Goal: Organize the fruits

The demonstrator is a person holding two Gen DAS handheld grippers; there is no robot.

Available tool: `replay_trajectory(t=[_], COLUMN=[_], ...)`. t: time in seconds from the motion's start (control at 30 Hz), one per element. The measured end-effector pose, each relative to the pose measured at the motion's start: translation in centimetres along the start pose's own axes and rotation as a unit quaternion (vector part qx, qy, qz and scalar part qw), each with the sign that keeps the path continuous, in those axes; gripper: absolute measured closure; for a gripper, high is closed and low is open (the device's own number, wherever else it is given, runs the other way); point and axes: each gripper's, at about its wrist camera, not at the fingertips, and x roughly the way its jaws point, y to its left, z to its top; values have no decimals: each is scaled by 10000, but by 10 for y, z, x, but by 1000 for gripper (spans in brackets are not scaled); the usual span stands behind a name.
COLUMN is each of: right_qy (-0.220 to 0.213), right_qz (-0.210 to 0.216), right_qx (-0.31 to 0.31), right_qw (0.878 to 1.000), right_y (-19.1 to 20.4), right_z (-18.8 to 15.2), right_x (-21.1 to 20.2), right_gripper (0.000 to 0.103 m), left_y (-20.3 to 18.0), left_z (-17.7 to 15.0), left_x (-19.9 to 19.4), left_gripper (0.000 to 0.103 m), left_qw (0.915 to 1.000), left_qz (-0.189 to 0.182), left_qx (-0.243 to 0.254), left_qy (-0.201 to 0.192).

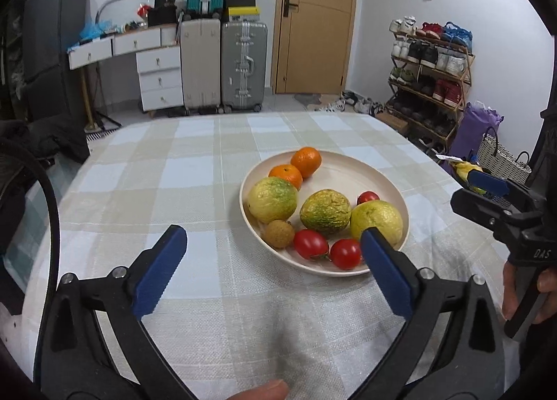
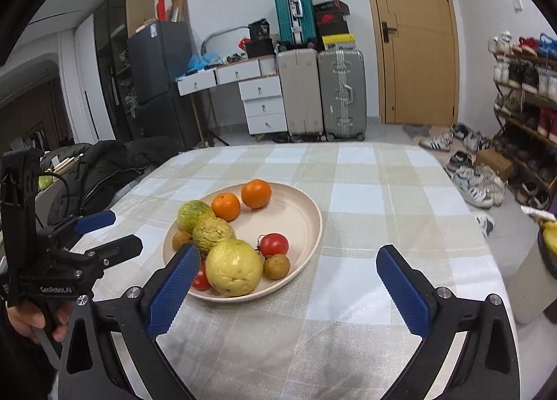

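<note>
A cream plate (image 1: 348,170) (image 2: 299,212) on the checked tablecloth holds two oranges (image 1: 306,161) (image 2: 256,193), three yellow-green fruits (image 1: 325,213) (image 2: 234,267), red tomatoes (image 1: 311,244) (image 2: 274,244) and a small brown fruit (image 1: 278,233) (image 2: 276,266). My left gripper (image 1: 273,236) is open and empty, just in front of the plate's near left rim; it also shows in the right wrist view (image 2: 111,231). My right gripper (image 2: 287,253) is open and empty, near the plate's right side; it also shows in the left wrist view (image 1: 480,187).
The checked tablecloth (image 1: 195,170) covers the table. A dark jacket (image 2: 115,163) lies off the table's left edge. A yellow fruit (image 2: 550,236) sits off the right edge. Suitcases (image 1: 243,62), drawers and a shoe rack (image 1: 431,72) stand behind.
</note>
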Motion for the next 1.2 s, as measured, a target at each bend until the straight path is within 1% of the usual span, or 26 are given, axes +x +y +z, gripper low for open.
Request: replay_trajectory(t=[0.1, 0.2, 0.37, 0.47, 0.63, 0.7, 0.8, 0.87, 1.03, 1.2], right_qy=[-77, -135, -235, -290, -455, -591, -658, -787, -890, -968], right_qz=[89, 79, 121, 123, 117, 119, 236, 176, 265, 257], right_qx=[-84, -235, -284, -304, -406, -409, -392, -462, -482, -442], right_qw=[9999, 9996, 9992, 9990, 9981, 9973, 9968, 9957, 9945, 9940], right_y=[4, 9, 13, 15, 21, 21, 21, 23, 22, 22], right_z=[-3, -8, -16, -20, -25, -28, -30, -32, -33, -33], right_x=[-10, -17, -26, -28, -35, -38, -41, -44, -47, -51], right_gripper=[0, 0, 0, 0, 0, 0, 0, 0, 0, 0], left_y=[0, -2, -4, -7, -13, -13, -14, -14, -13, -9], left_z=[-3, -7, -15, -23, -33, -34, -36, -37, -39, -38], left_x=[-13, -29, -51, -63, -73, -74, -74, -72, -70, -69], left_gripper=[1, 1, 1, 1, 1, 1, 1, 1, 1, 1], left_qw=[10000, 9997, 9988, 9977, 9962, 9964, 9964, 9964, 9961, 9964], left_qz=[-19, 34, -22, 45, 91, 57, 31, 16, 14, -13], left_qx=[-10, 41, 44, 94, 238, 228, 246, 262, 245, 171], left_qy=[-72, -243, -490, -669, -828, -815, -814, -806, -847, -830])
